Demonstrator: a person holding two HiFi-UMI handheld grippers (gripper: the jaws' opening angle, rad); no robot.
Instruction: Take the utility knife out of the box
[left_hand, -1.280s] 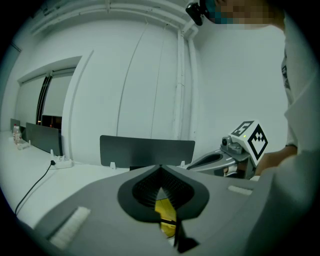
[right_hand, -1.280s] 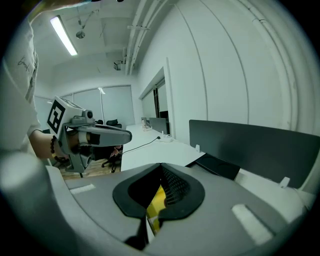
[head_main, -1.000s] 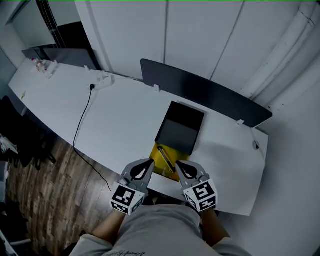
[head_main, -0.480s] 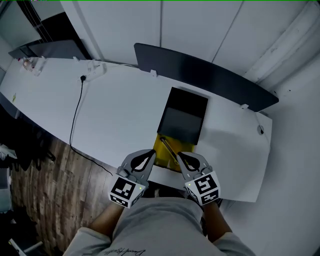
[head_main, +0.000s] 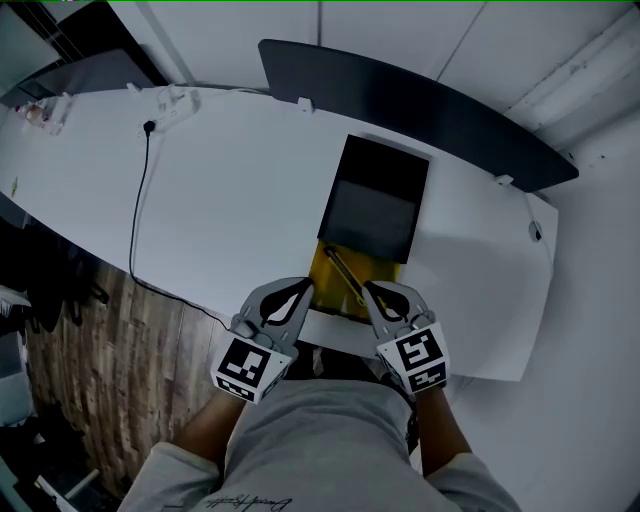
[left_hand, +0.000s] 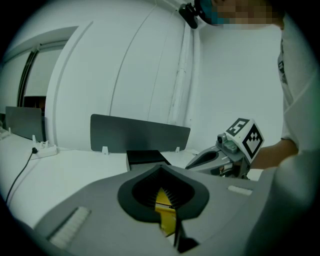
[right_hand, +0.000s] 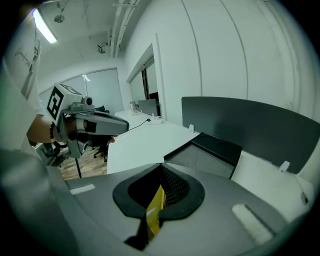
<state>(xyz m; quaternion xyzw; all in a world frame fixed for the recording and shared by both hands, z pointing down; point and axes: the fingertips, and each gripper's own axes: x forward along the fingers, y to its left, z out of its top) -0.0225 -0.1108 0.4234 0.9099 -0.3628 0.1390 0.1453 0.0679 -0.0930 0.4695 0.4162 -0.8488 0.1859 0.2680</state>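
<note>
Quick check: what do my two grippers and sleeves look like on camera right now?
The left gripper and right gripper are grey wedge-shaped shells, each with a black teardrop-shaped cut-out. Each carries a white cube printed with black square markers. The person wears a light short-sleeved shirt.

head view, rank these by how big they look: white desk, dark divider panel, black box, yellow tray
Largest to smallest:
1. white desk
2. dark divider panel
3. black box
4. yellow tray, clearly the smallest
</note>
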